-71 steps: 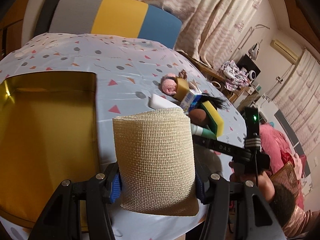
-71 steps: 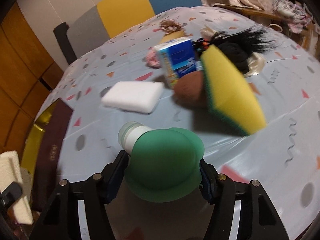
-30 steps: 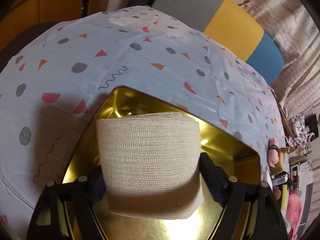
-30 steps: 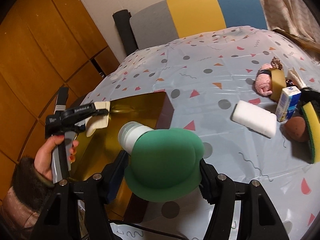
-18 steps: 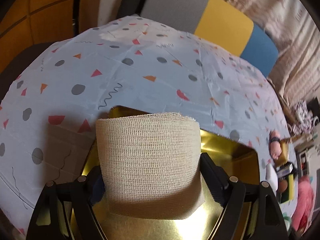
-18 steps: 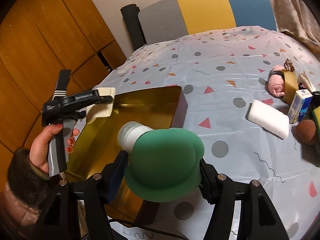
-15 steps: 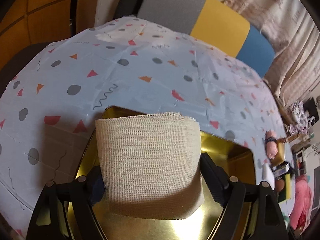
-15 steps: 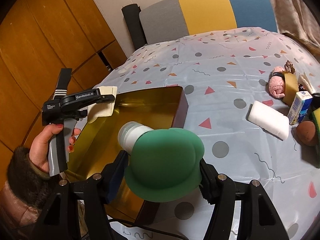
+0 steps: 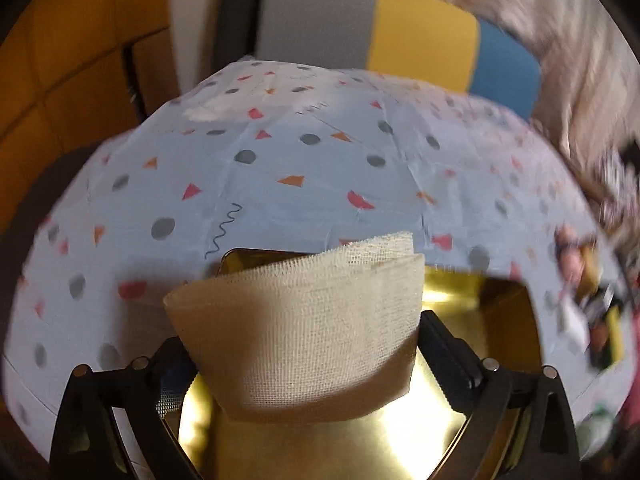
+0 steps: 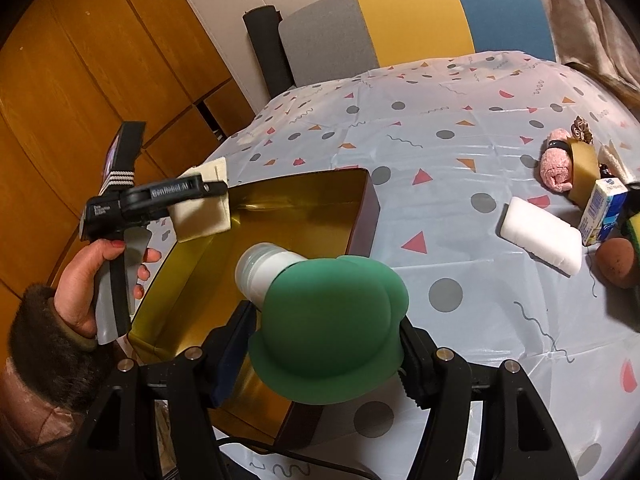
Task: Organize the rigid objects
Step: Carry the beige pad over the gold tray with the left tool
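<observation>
Items at table's far right motion-blurred; gauze roll hides gold box interior.

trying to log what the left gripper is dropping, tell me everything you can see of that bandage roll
The bandage roll is a beige, open-weave gauze cylinder with a loose end flap at its top edge. It sits tilted between the fingers of the left gripper, whose jaws have just been opening; a gap shows at the right finger, so it looks released. It hangs above the near corner of the gold-lined box; whether it touches the box cannot be told.

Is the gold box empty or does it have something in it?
Empty, as far as visible: the gold box shows only bare shiny floor; the bandage roll hangs above its edge.
</observation>
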A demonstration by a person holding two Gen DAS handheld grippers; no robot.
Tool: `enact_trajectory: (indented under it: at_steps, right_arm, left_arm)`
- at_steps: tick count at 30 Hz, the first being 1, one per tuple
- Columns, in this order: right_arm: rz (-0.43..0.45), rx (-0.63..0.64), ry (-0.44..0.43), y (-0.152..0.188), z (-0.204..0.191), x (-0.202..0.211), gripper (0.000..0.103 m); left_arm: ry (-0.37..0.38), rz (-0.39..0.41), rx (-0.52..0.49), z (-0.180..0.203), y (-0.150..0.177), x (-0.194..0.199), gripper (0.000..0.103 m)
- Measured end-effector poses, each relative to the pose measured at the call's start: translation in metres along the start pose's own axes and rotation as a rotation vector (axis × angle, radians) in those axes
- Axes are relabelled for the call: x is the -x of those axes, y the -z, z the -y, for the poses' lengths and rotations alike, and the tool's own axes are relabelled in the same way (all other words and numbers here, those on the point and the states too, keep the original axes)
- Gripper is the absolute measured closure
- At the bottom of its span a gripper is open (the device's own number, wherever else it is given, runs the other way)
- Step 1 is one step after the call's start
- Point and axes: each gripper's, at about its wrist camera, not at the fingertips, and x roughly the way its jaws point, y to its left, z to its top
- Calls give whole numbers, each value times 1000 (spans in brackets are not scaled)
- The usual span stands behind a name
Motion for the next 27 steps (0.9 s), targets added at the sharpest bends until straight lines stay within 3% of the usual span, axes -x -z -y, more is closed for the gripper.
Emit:
enact_trajectory:
  at_steps: [3,5,7,10,13,15,18,21,24,27]
  right_arm:
    - [1,-1,1,0,0,-1,37]
    - [-2,-1,-3,1,0,-1,37]
    - [-2,5,-1,1,-1,0,37]
    - [1,-2,-5,1,0,1,37]
    - [7,-6,2,1,1,1,37]
    - [-3,-20,-9,1,2,-1,37]
    - [5,-4,-1,2,0,0,37]
    - [-5,-6,-19,-2,-2,-5,37]
    - [-1,14,-37,-11,-13,-10,37]
    - [-4,53,-64,-22,-33,-21,36]
  left_arm:
    - [17,21,83,-13,-5,1,2]
    - [17,-30,25,-6,-7,-5,2]
    - [45,-26,33,-6,-8,-5,2]
    - [-102,-49,-120,11,-6,-7,2]
    - [25,-23,9,-5,-9,3,1]
    - [-29,-43,-47,-2,-10,-1,1]
    - [66,-36,65,-18,-9,3,1]
    - [61,-42,43,-16,-4,3,1]
    - [230,-64,186,-31,-1,1,1]
    - [334,-82,262,-37,-1,-2,1]
